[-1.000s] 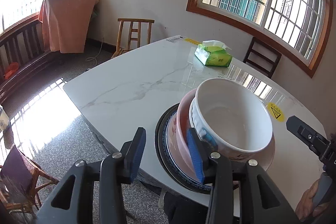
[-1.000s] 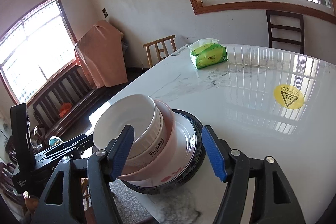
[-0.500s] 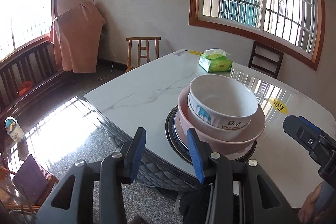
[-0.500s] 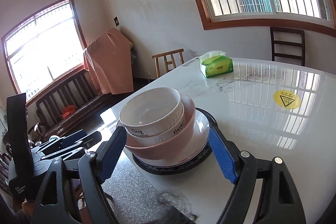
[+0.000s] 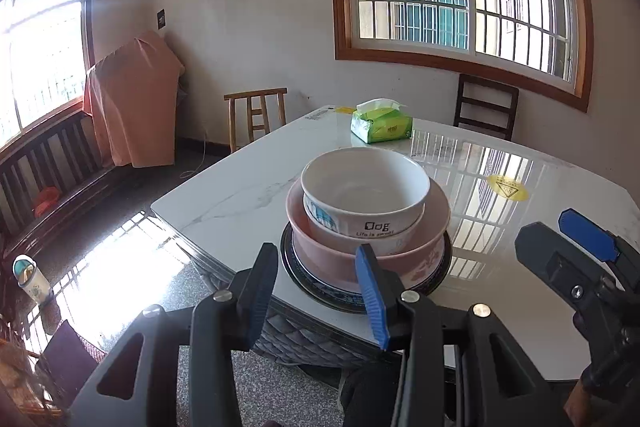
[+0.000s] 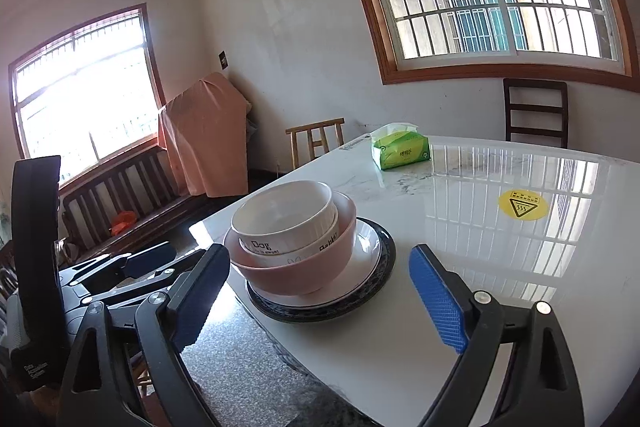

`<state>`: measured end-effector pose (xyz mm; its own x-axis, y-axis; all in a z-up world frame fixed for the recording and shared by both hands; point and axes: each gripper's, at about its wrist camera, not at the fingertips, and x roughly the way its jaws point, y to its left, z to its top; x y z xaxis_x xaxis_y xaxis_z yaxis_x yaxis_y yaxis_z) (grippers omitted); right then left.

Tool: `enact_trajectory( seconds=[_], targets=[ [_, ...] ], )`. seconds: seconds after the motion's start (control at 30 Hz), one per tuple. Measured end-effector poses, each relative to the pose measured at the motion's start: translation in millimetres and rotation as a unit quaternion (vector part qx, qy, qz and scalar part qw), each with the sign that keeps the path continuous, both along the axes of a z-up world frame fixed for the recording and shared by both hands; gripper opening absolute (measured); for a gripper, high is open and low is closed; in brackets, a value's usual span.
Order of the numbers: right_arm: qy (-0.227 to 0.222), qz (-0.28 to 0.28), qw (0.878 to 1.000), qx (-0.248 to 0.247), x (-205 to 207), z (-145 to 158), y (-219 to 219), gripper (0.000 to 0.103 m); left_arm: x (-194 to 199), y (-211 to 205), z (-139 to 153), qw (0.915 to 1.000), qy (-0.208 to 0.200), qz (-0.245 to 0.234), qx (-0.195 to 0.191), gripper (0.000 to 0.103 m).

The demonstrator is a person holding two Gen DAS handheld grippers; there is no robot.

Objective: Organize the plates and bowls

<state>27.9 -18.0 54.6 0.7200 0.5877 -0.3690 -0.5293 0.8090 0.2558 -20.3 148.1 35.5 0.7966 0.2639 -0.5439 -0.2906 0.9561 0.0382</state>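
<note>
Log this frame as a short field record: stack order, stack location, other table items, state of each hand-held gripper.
stack, top to bottom: white bowl, pink bowl, white plate, dark plate
stack location: near the table edge, by a corner
other items: tissue pack, yellow sticker
left hand-held gripper: open, empty, short of the stack
right hand-held gripper: open, empty, short of the stack

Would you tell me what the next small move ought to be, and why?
Probably draw both grippers clear and stop: the white bowl sits nested in the pink bowl on the plates, and the left gripper and right gripper are open, holding nothing.
</note>
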Motion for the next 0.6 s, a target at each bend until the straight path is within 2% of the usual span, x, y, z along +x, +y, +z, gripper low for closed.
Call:
enact_trajectory(
  seconds=[0.5,0.6],
  targets=[
    [0.005,0.006,1.0,0.003,-5.5,-2.6,-4.5,0.091,-7.7,-3.7,6.1,1.0,-0.008,0.001,-0.006,0.041],
    [0.005,0.009,1.0,0.0,-7.7,-3.4,-3.2,0.094,-9.2,-3.9,6.5,0.9999,-0.009,0.002,-0.006,0.041]
  ],
)
